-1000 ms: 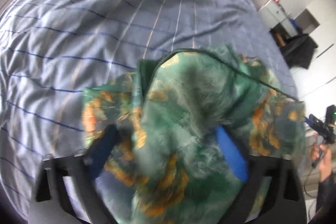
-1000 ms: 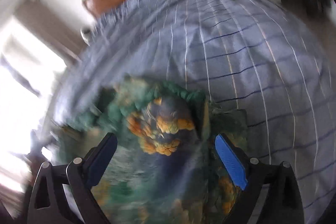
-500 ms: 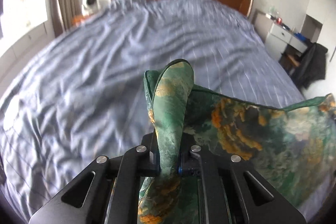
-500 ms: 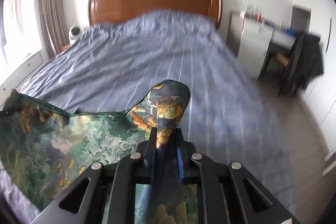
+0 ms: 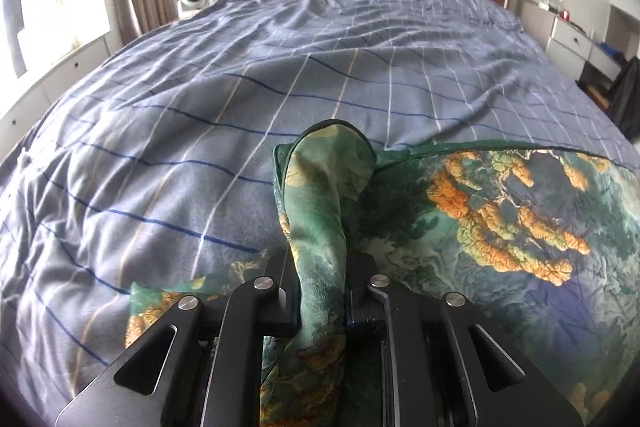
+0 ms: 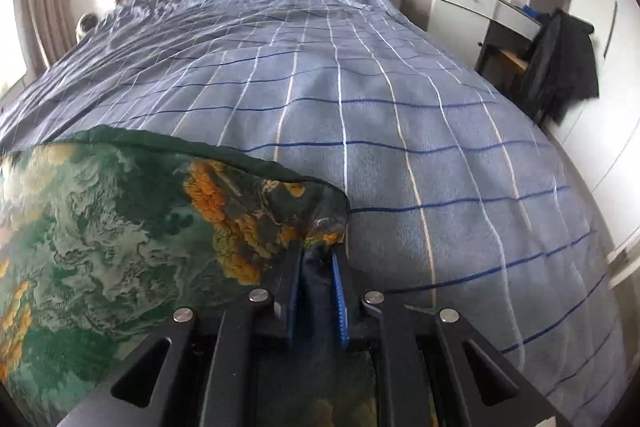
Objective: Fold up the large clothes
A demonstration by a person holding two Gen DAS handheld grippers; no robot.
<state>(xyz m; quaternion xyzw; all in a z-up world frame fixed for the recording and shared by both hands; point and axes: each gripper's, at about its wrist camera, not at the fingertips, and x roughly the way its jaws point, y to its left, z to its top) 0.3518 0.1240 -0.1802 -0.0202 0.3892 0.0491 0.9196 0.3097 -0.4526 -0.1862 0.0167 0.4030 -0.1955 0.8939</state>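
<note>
Pinching green patterned garment (image 5: 500,211) corners: left gripper (image 5: 320,291) jaws opening slightly, right gripper (image 6: 316,283) clamped, above blue checked bedspread (image 6: 400,115).

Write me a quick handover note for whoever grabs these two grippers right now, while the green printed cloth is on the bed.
Left gripper: fingers pinch a bunched corner of the green printed cloth, though they are starting to open.
Right gripper: shut on the cloth's other corner.
Where things are: the cloth hangs stretched between the two grippers above the near end of the blue checked bedspread, its far edge taut from one gripper to the other.
Done: both corners picked up and the cloth spread wide.
Left: lay it flat on the bedspread, then make the folds; none shows yet.
</note>
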